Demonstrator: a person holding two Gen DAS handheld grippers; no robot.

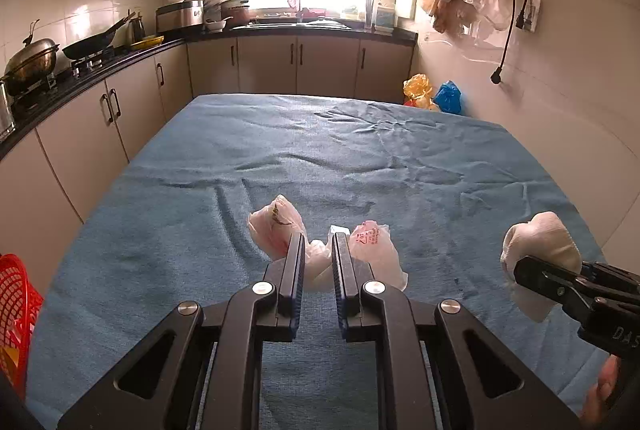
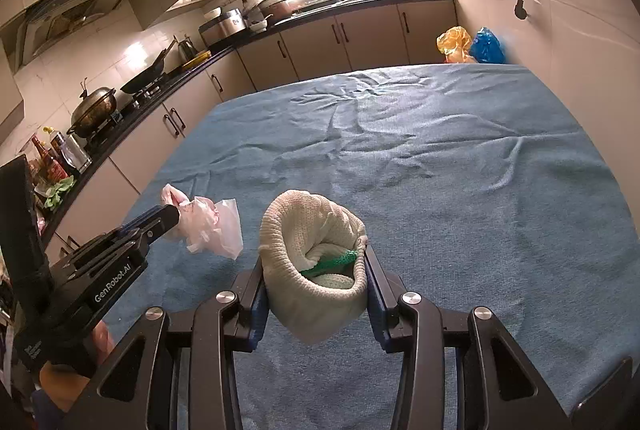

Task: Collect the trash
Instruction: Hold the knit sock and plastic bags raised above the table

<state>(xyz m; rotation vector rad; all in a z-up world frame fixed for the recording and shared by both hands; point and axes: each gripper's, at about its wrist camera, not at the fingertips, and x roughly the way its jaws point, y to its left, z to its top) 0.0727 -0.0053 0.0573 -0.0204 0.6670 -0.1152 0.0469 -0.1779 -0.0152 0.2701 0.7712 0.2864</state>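
My left gripper [image 1: 318, 254] is shut on a crumpled pinkish-white plastic bag [image 1: 276, 226], which bulges out on both sides of the fingers. The right wrist view shows that gripper [image 2: 171, 216] at the left with the plastic bag [image 2: 212, 226] hanging from its tip just above the blue cloth. My right gripper [image 2: 313, 260] is shut on a rolled cream knitted cloth [image 2: 308, 226] with something green tucked inside. From the left wrist view, the right gripper [image 1: 520, 268] and its cream cloth [image 1: 540, 242] are at the right edge.
A table covered in a wrinkled blue cloth [image 1: 360, 158] fills the middle. A red mesh basket [image 1: 16, 306] sits at its near left corner. Kitchen counters with a stove and pans [image 1: 84, 48] run along the left and back. Orange and blue bags [image 1: 432, 94] lie beyond the far right corner.
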